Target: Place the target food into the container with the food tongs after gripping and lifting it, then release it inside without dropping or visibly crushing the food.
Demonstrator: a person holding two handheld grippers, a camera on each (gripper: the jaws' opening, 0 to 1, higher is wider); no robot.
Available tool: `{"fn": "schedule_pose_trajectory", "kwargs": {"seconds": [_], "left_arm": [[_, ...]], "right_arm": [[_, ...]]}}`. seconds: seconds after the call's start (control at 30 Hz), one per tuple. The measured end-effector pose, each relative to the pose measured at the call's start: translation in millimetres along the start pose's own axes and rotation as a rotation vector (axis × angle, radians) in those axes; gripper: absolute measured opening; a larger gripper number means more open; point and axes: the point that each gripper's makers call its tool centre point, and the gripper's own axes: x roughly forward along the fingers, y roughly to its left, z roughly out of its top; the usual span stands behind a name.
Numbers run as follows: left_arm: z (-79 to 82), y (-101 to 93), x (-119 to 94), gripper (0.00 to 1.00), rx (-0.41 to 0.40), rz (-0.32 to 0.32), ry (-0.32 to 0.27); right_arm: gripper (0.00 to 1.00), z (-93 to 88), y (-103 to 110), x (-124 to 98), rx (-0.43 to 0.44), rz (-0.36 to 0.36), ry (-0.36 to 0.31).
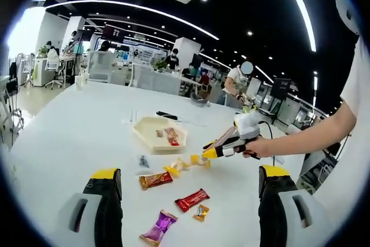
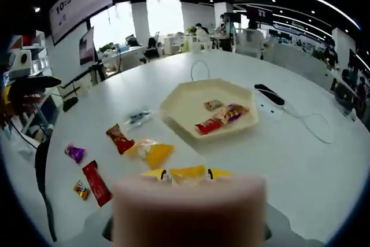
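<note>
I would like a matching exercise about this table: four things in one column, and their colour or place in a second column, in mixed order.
Things:
1. tray
2. long wrapper at the table edge
3. small twisted candy
4. black cable

Colour or place:
A. purple
B. beside the tray, on the table
C. cream, holding a few snacks
D. red

Pairs: 1-C, 2-D, 3-A, 4-B

Glossy foil candy wrappers (image 1: pixel 191 199); smooth matt tray (image 2: pixel 186 110), table (image 1: pixel 81 137)
</note>
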Motion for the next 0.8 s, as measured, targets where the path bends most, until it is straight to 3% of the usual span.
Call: {"fn": "schedule_pose_trajectory", "kwargs": {"seconds": [0.1, 0.3, 0.47, 0.7, 0.8], "left_arm": [[2.9, 2.5, -3, 0.99, -0.016, 0.013, -0.028], [-3.1, 6.6, -4, 0.99, -0.034, 0.023, -0.018], [-1.7, 9.8, -9, 0.99, -0.045, 0.039, -0.036], [-6.3, 10.7, -9, 0.99, -0.051, 0.040, -0.019], [-3.9, 11.3, -12, 0.99, -0.040, 0.045, -0.022]], "right_arm": [[0.28, -2.3, -2, 1, -0.001, -0.008, 0.010], [0.29, -10.7, -2, 6, -0.022, 0.001, 0.052], [0.29, -8.4, 3, 9, -0.031, 0.009, 0.058], [0.29, -8.8, 4, 17, -0.018, -0.001, 0.052], [0.29, -12.3, 7, 20, -0.051, 0.002, 0.064]]}}
